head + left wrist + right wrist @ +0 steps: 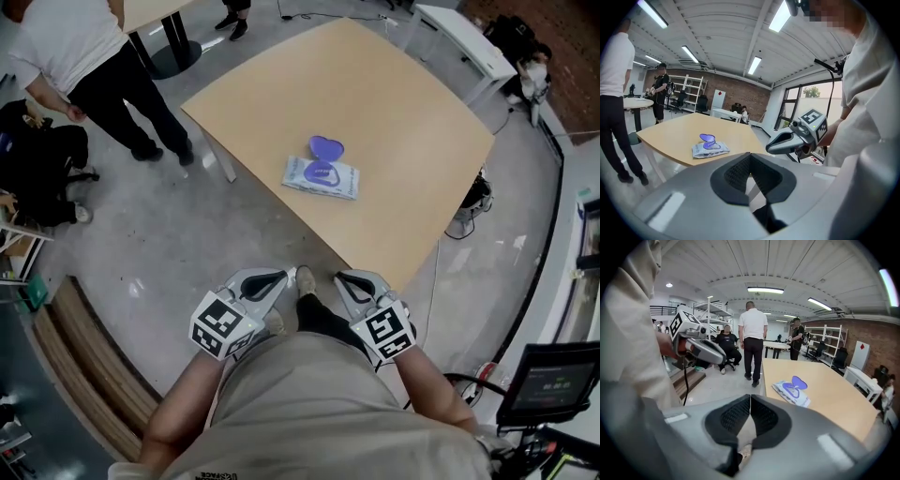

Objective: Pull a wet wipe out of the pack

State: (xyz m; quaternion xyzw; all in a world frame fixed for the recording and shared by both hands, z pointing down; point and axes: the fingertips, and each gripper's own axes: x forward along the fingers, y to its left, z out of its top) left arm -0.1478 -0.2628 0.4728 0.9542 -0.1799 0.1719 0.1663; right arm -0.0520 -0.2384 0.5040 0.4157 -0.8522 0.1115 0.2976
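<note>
A pale blue wet wipe pack [320, 176] lies flat near the middle of the tan table [412, 131], its purple lid [325, 147] flipped open on the far side. Both grippers hang close to my body, short of the table's near corner and well away from the pack. My left gripper [284, 277] is shut and empty, and so is my right gripper [341, 277]. The left gripper view has the pack [710, 148] ahead on the left and the right gripper [774, 146] beside it. From the right gripper view, the pack [792, 392] sits ahead on the right.
A person in a white shirt and dark trousers [94, 66] stands left of the table on the grey floor. A white bench [464, 42] is behind the table. A monitor [548, 380] is at the lower right, and a curved wooden bench [84, 366] at the lower left.
</note>
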